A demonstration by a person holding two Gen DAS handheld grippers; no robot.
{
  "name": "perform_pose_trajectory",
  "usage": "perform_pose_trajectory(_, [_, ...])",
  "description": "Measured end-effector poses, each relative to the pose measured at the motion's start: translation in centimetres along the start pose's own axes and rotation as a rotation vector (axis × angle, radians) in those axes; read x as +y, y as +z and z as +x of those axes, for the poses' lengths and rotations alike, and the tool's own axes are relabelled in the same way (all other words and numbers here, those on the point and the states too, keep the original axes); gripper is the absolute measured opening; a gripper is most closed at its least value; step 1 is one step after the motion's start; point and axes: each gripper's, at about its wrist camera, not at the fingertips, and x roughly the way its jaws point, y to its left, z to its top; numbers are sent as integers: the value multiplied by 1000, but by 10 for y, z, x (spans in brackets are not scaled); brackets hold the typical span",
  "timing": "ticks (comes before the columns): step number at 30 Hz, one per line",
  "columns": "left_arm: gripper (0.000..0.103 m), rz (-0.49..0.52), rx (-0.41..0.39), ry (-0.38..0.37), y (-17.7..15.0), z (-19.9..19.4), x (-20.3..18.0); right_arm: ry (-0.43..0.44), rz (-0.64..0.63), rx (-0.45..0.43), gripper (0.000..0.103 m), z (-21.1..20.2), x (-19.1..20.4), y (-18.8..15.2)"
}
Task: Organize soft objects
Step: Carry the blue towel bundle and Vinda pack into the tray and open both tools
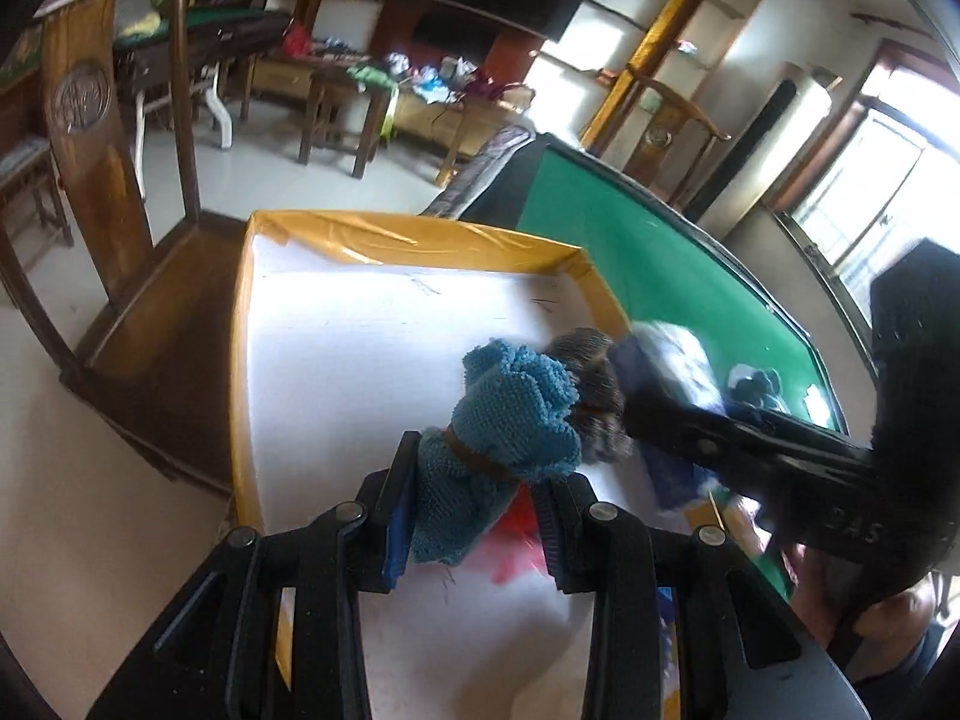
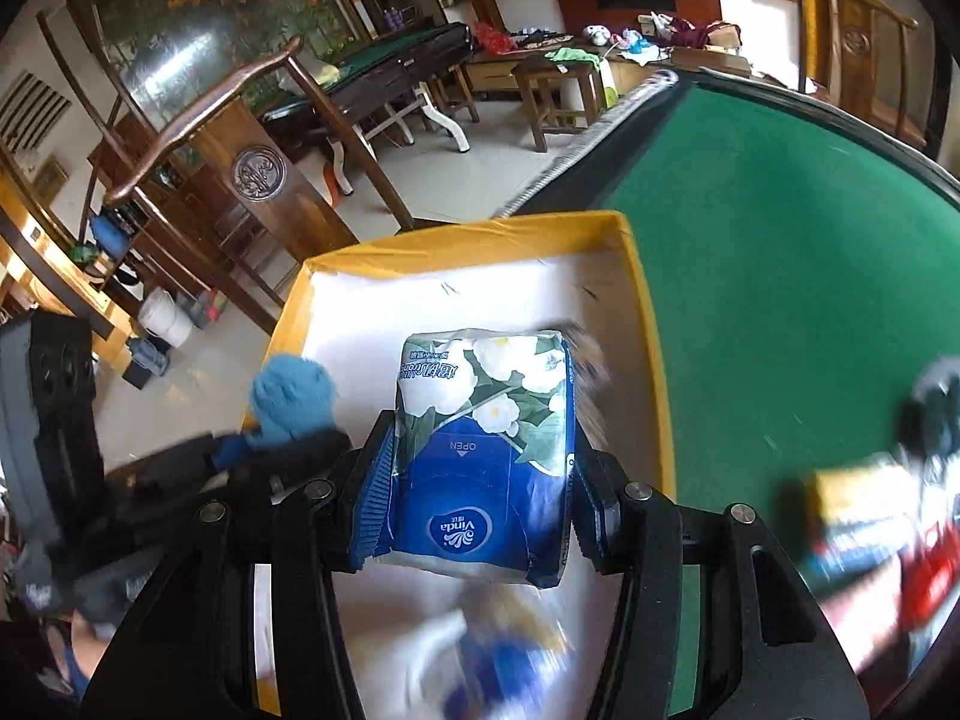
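A: What are the jaws showing?
B: Both the left gripper (image 1: 474, 516) and right gripper (image 2: 477, 510) are showing black linkage arms, silver pivot screws, and blue ribbed pads.

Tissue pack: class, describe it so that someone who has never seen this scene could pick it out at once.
Find the green table, then the yellow-rimmed box with the white floor at its edge. Above that box, the right gripper clamps the tissue pack: glossy blue plastic printed with white flowers, unlike the fuzzy blue towel roll beside it.
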Motion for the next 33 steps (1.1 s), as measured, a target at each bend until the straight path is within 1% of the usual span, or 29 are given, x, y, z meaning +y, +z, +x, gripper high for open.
perform_pose_trajectory(2, [35,-24,13,-1,3,7,9,-23,-34,17,52,21,10,10])
perform_pose_trajectory(4, [35,-46,14,8,4,10,14,-39,-62,12,52,32,14,14])
perform_pose_trajectory(6, [35,-58,19,18,3,12,19,-53,-63,11,52,43,16,16])
perform_pose_trajectory(8, [36,-64,24,17,3,11,26,-56,-79,-17,52,44,19,17])
perform_pose_trajectory(10, [38,-67,26,7,3,10,28,-79,-90,-21,54,44,21,19])
perform_pose_trajectory(12, [40,-59,34,4,3,10,28,-72,-71,-9,55,41,17,23])
perform_pose_trajectory(16, [48,-44,44,13,6,12,23,-46,-16,-1,55,32,7,31])
perform_pose_trajectory(17, [49,-48,44,11,7,12,23,-56,-20,-10,58,29,7,33])
perform_pose_trajectory(18, [51,-54,42,12,7,12,23,-73,-26,-18,63,28,7,35])
perform_pose_trajectory(21, [52,-79,36,11,8,11,25,-107,-23,-43,64,23,7,45])
perform_pose_trajectory(23, [52,-90,40,21,7,9,26,-120,-12,-76,64,9,8,61])
perform_pose_trajectory(25, [52,-99,44,12,5,5,25,-139,-18,-111,64,-8,14,80])
perform_pose_trajectory(26, [52,-98,43,10,4,2,24,-149,-20,-147,64,-19,18,88])
perform_pose_trajectory(27, [52,-90,38,11,4,-1,22,-163,-23,-206,64,-40,24,103])
perform_pose_trajectory(28, [52,-82,29,15,5,-7,20,-169,-21,-240,64,-54,28,112])
perform_pose_trajectory(30, [52,-74,14,16,6,-16,16,-157,-4,-315,63,-90,34,127])
perform_pose_trajectory(31, [52,-68,4,12,6,-22,14,-137,11,-370,63,-114,35,131])
perform_pose_trajectory(33, [52,-53,-18,5,7,-34,9,-86,35,-428,64,-151,33,128])
